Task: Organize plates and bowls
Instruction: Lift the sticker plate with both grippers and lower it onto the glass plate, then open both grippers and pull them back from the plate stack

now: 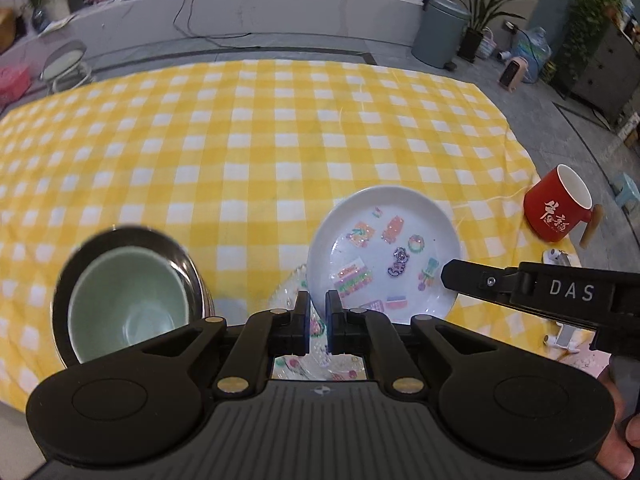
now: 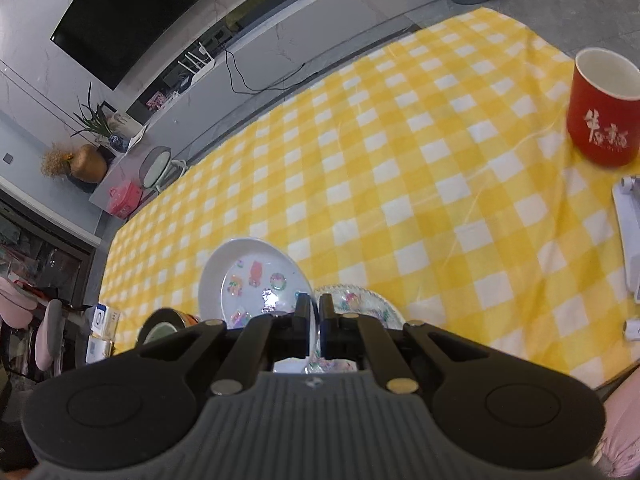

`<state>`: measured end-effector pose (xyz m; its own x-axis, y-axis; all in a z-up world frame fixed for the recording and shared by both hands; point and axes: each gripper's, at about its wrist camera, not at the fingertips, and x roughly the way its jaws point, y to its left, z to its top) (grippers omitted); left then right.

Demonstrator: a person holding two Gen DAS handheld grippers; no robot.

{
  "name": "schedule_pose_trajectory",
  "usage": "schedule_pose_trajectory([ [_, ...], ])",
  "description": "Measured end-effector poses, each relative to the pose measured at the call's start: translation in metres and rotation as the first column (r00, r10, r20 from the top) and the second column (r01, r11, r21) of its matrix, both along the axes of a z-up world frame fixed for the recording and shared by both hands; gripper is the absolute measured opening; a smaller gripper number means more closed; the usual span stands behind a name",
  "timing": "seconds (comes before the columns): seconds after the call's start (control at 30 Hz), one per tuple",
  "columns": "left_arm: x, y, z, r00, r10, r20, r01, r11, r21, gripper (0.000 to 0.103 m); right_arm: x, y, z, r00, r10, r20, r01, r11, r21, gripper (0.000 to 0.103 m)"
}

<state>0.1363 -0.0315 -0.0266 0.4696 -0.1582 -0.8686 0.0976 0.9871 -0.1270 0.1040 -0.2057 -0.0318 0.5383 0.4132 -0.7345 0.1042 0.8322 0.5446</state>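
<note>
Both grippers are clamped on the same white plate (image 1: 384,248), the one with bright stickers scattered over its face. From the left wrist camera, the left gripper (image 1: 318,312) has its fingers pressed close on the plate's near rim, with only the rim's thickness between them. The right gripper (image 2: 314,316), seen through its own camera, pinches the plate's rim on the opposite side in the same way; in the left view its black finger reaches in from the right and lies across the plate's right rim. The plate is tilted, its far edge raised off the yellow-and-white checked cloth (image 1: 240,152) that covers the table, and it sits toward the near right part of the table.

Under and just beside the white plate lies a clear patterned glass plate (image 2: 360,304) with a scalloped rim, flat on the cloth; whether the white plate touches it is hard to tell from these angles. At the near left of the table stands a dark metal bowl (image 1: 188,264) with a pale green bowl (image 1: 128,304) nested inside it, well apart from the plate.

A red mug (image 1: 558,208) with white characters and a wooden handle stands upright near the right edge of the table. A white plastic stand (image 2: 628,232) lies on the cloth close to the mug, toward the near right corner.
</note>
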Motion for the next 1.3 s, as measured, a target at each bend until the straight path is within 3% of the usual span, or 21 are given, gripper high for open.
schedule_pose_trajectory([
  [0.2, -0.015, -0.005, -0.017, 0.999, 0.042, -0.032, -0.043, 0.999, -0.012, 0.009, 0.003, -0.006, -0.014, 0.999, 0.037, -0.014, -0.037, 0.999, 0.003, 0.003],
  [0.3, -0.021, -0.010, -0.027, 0.999, 0.022, -0.044, -0.021, 0.999, 0.025, 0.010, 0.007, -0.008, -0.031, 0.998, 0.048, -0.048, -0.048, 0.999, 0.008, 0.003],
  [0.57, -0.025, -0.014, -0.060, 0.989, 0.020, -0.146, -0.013, 0.999, 0.053, 0.012, 0.016, -0.010, -0.070, 0.987, 0.080, -0.138, -0.072, 0.996, 0.059, 0.009],
  [1.03, -0.027, -0.008, -0.068, 0.989, 0.033, -0.142, -0.031, 0.999, 0.021, 0.017, 0.019, 0.001, -0.081, 0.987, 0.089, -0.131, -0.088, 0.996, 0.013, 0.009],
  [1.3, -0.024, -0.004, -0.071, 0.990, 0.059, -0.129, -0.059, 0.998, 0.004, 0.017, 0.022, -0.006, -0.099, 0.982, 0.071, -0.177, -0.060, 0.996, 0.066, 0.009],
])
